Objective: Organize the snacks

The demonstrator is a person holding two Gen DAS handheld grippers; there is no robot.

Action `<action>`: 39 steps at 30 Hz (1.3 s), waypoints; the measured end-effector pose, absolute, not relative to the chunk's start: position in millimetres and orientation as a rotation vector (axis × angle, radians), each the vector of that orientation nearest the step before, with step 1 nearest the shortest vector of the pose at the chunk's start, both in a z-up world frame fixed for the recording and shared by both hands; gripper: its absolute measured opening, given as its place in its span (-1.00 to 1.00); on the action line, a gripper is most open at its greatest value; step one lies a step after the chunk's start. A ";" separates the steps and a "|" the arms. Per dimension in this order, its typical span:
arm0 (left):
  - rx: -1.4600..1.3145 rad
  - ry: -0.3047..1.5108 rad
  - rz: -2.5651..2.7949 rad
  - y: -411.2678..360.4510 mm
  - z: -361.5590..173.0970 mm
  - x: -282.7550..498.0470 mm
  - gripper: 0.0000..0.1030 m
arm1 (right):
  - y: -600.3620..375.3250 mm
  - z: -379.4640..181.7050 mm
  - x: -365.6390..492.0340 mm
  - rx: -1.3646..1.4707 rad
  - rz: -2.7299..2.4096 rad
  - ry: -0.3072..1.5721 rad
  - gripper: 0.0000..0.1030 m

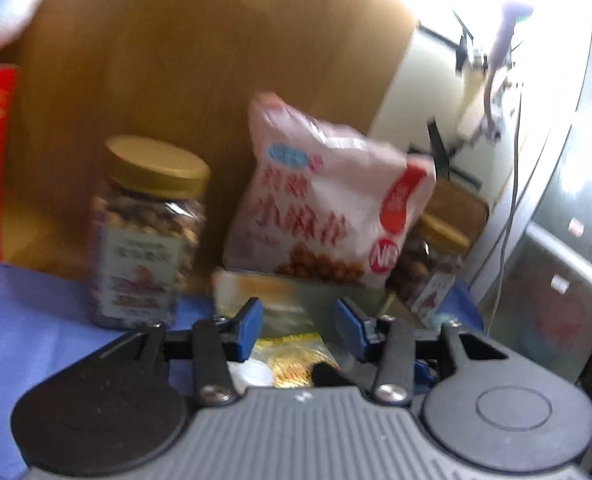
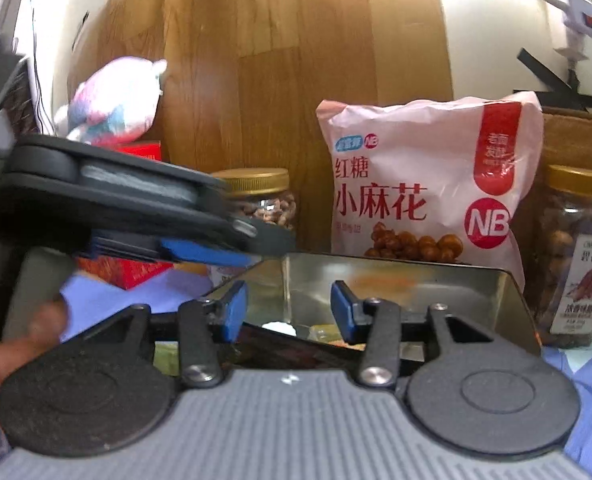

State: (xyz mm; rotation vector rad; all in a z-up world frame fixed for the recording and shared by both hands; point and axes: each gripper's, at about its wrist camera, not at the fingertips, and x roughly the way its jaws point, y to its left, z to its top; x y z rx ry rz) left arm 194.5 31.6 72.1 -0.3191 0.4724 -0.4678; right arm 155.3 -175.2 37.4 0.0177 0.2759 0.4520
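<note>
Metal tin (image 2: 396,280) — open, near centre on blue cloth (image 1: 36,320), small wrapped snacks inside.
Pink snack bag (image 2: 428,184) — upright just behind the tin, 2 nut jars flanking.
Left gripper (image 1: 298,328) and right gripper (image 2: 288,312) — jaws apart, nothing held, above the tin.
Handling, as judged: descend straight, clear the rim, pinch 1 packet only.

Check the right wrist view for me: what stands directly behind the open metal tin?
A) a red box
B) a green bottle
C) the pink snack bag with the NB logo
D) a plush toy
C: in the right wrist view the pink snack bag stands upright right behind the far wall of the metal tin, with a gold-lidded nut jar to its right and another jar to its left.
</note>
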 end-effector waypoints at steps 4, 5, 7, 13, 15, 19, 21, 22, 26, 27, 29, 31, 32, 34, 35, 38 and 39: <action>-0.362 0.447 -0.376 71.9 73.2 170.5 -0.08 | -185.5 48.0 147.2 0.101 0.496 0.279 -0.08; -0.372 0.452 -0.353 81.8 70.2 164.9 -0.08 | -186.3 50.6 144.8 0.121 0.523 0.288 -0.09; -0.399 0.482 -0.314 99.2 60.6 157.6 -0.08 | -182.1 53.0 137.2 0.131 0.589 0.309 -0.10; -0.550 0.612 -0.277 127.1 27.7 163.6 -0.06 | -142.4 36.9 136.8 0.054 0.668 0.472 -0.10; -0.597 0.631 -0.298 130.9 22.5 170.6 0.10 | -136.7 31.0 148.9 0.100 0.683 0.542 -0.09; -0.619 0.669 -0.301 129.8 6.8 181.2 0.12 | -126.0 21.8 165.3 0.116 0.680 0.606 -0.08; -0.603 0.687 -0.312 123.0 -0.3 184.6 0.12 | -117.7 14.6 169.1 0.083 0.669 0.642 -0.08; -0.560 0.691 -0.307 117.6 -2.5 186.9 0.12 | -113.6 10.0 171.8 0.067 0.661 0.658 -0.07; -0.498 0.704 -0.315 106.5 -4.9 186.5 0.02 | -105.9 5.3 177.9 0.076 0.664 0.698 -0.02; -0.513 0.712 -0.334 107.1 -5.2 185.6 0.00 | -104.4 5.8 177.8 0.073 0.665 0.707 -0.04; -0.514 0.731 -0.353 105.7 -5.2 181.2 -0.02 | -106.8 6.3 174.8 0.079 0.671 0.730 -0.05; -0.486 0.746 -0.369 98.8 -2.9 173.3 -0.03 | -110.3 7.3 164.6 0.073 0.675 0.734 -0.06; -0.472 0.766 -0.383 93.6 -1.8 168.4 -0.03 | -113.9 7.3 156.5 0.068 0.677 0.735 -0.06; -0.459 0.795 -0.415 83.2 -0.4 157.8 -0.04 | -122.6 6.6 139.4 0.065 0.693 0.743 -0.06; -0.449 0.807 -0.433 76.7 -0.6 150.9 -0.04 | -127.2 4.6 131.3 0.063 0.698 0.751 -0.06; -0.369 0.806 -0.488 56.3 -2.0 123.9 -0.05 | -142.3 3.3 101.4 0.060 0.716 0.755 -0.07; -0.354 0.794 -0.498 53.6 -1.5 114.8 -0.06 | -146.3 3.9 91.6 0.048 0.713 0.744 -0.07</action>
